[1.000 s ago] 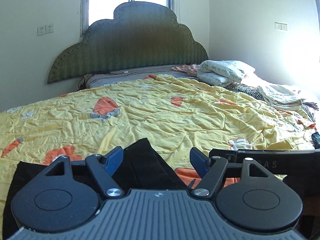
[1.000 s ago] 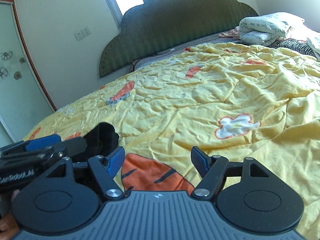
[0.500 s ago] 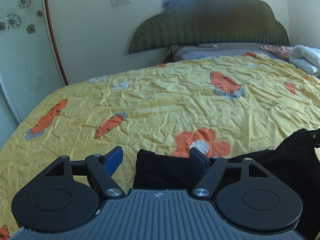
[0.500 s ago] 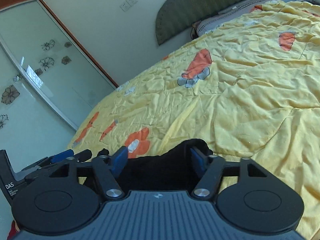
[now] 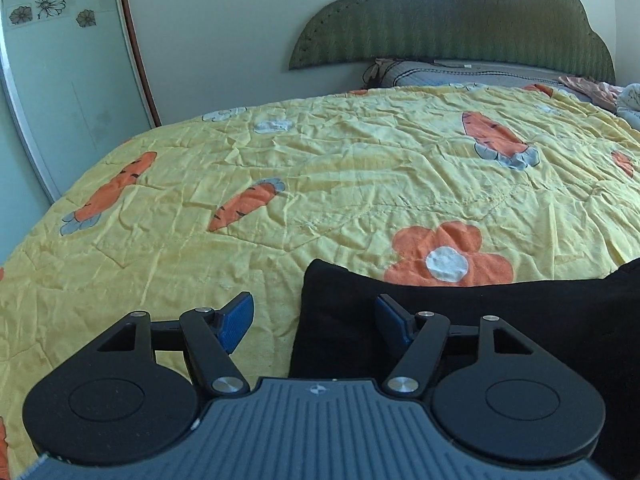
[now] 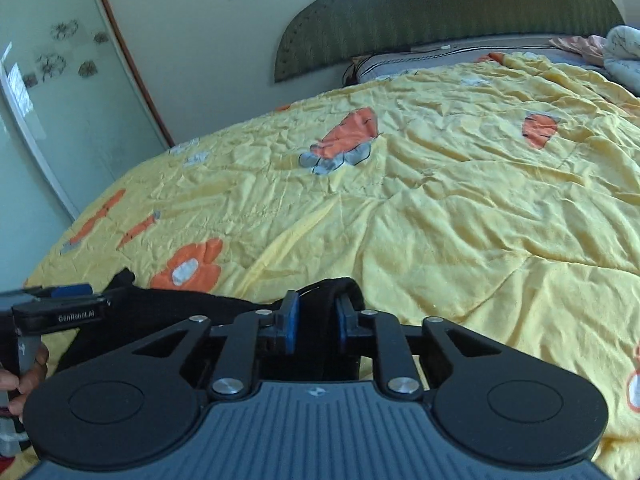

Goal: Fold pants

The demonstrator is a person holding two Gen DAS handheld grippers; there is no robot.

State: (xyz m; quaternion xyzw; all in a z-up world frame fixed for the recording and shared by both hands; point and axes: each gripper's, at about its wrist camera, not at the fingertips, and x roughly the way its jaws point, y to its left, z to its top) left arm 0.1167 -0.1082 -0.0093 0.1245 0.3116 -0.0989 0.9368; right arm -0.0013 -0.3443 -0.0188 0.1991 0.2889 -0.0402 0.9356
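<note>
while the black pants (image 5: 500, 320) lie along the near edge of the bed (image 5: 360, 184), on its yellow quilt printed with orange carrots and flowers, both tools sit low over them. the left gripper (image 5: 314, 320) stands wide, its jaws having just eased inward a little; one blue pad hangs over bare quilt and the other over the dark cloth, with the left end of the pants between them, and neither pad presses on it. the right gripper (image 6: 314, 326) has just been closing and is now narrow, its two blue pads pinching a raised fold of the pants (image 6: 324, 300) at the other end. in the right wrist view the left gripper (image 6: 60, 300) shows at the left edge, with a hand (image 6: 28, 376) wrapped round its handle. at the far edge of the bed a green padded headboard (image 5: 452, 24) stands against the wall, and a glass door with flower stickers (image 5: 52, 60) is on the left.
</note>
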